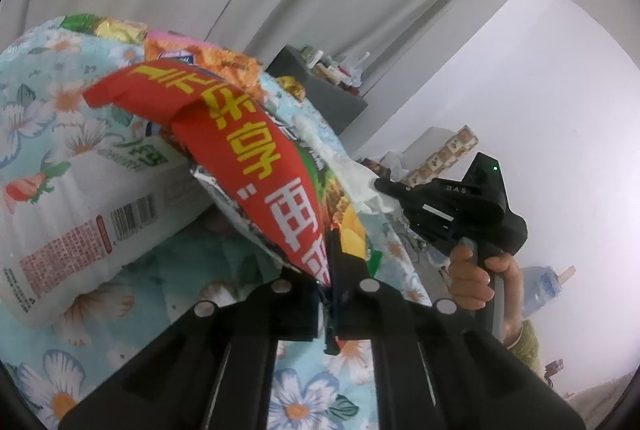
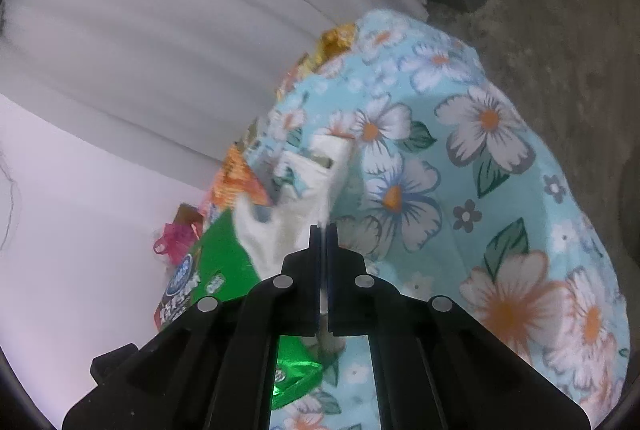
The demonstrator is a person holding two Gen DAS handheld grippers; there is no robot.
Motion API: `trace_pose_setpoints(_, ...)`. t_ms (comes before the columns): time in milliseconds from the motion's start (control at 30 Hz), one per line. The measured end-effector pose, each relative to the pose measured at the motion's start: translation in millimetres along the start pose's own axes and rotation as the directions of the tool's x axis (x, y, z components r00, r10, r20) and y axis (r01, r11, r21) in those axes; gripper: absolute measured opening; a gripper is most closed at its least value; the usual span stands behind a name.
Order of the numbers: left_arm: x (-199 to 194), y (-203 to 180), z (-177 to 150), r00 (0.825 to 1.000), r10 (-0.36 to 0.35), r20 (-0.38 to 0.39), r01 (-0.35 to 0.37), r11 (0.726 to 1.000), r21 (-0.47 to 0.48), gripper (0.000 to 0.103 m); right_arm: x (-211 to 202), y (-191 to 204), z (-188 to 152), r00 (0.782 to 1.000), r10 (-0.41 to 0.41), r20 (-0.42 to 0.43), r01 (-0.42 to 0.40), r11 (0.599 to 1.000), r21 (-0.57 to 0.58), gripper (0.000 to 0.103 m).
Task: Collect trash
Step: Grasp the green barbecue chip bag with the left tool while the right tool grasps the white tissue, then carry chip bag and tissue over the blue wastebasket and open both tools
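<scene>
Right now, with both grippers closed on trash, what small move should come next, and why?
Probably lift both clear of the floral cloth: the left gripper pinches the red snack wrapper, the right gripper the white tissue, and other wrappers lie close by.

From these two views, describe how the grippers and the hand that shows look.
Both the left gripper and the right gripper are matte black, with flat angular fingers and round silver bolt heads. Seen from the left wrist view, the right gripper's body bears white letters "DAS" and a small green light. The hand wears a ring, and a yellow-green knit sleeve.
</scene>
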State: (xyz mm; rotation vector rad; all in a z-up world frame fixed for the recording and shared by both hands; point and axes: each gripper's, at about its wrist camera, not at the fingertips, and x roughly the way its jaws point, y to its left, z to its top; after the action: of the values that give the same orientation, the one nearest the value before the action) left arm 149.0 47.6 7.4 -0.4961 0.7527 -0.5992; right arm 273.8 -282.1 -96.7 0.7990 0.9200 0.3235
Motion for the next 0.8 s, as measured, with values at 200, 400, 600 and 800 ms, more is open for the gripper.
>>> trace_pose_setpoints(200, -13, -12, 0, 1.0, -0.016, 0.023, 0.015, 0.999, 0.032, 0.0, -29, 8, -4, 0.998, 0.045, 0.054, -0.045, 0.999, -0.004, 0.001)
trace_pose_setpoints(400, -30, -27, 2, 0.998, -0.035, 0.057, 0.03, 0.996, 0.085, 0.0, -53, 17, -7, 0.991, 0.078, 0.105, -0.077, 0.997, -0.021, 0.001)
trace_pose_setpoints(600, -44, -39, 4, 0.995, -0.057, 0.081, 0.046, 0.99, 0.136, 0.0, -78, 25, -13, 0.982, 0.107, 0.153, -0.102, 0.994, -0.036, 0.001)
trace_pose_setpoints(800, -58, -50, 3, 0.992, -0.061, 0.107, 0.04, 0.98, 0.194, 0.0, -106, 36, -19, 0.97, 0.132, 0.205, -0.122, 0.991, -0.064, 0.001)
